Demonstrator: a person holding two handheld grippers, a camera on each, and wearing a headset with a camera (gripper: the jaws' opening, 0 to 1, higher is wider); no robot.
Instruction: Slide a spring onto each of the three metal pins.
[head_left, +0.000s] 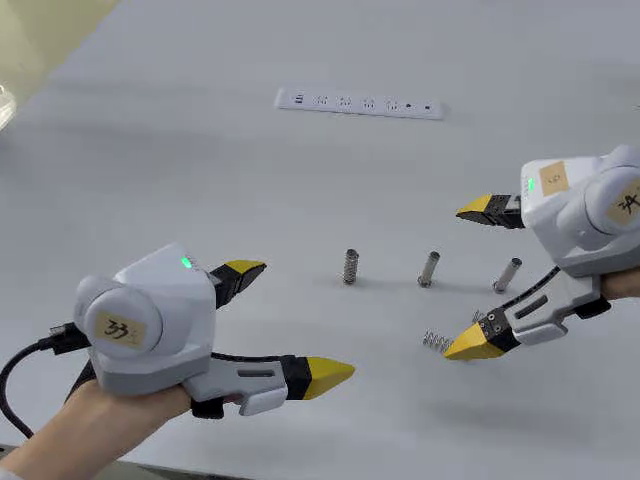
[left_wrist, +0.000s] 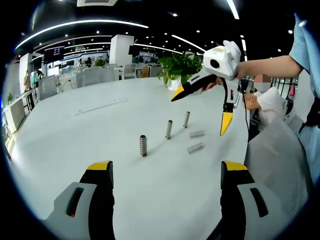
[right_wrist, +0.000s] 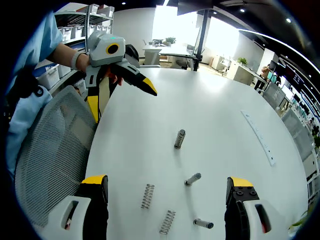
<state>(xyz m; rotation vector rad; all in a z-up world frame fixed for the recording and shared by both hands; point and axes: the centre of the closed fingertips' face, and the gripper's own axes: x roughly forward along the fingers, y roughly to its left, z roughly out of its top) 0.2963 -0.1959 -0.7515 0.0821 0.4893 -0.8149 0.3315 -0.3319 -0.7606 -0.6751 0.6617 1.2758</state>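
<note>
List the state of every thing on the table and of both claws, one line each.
Left claw: open, empty.
Right claw: open, empty.
First pin: standing, wears a spring.
Middle pin: standing, bare.
Third pin: standing, bare.
Loose spring: lying flat.
Other loose spring: lying flat.

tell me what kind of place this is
Probably an open-plan office: a big white table carrying a power strip, a mesh office chair beside it, and behind, a potted plant and desks under long ceiling strip lights.
</note>
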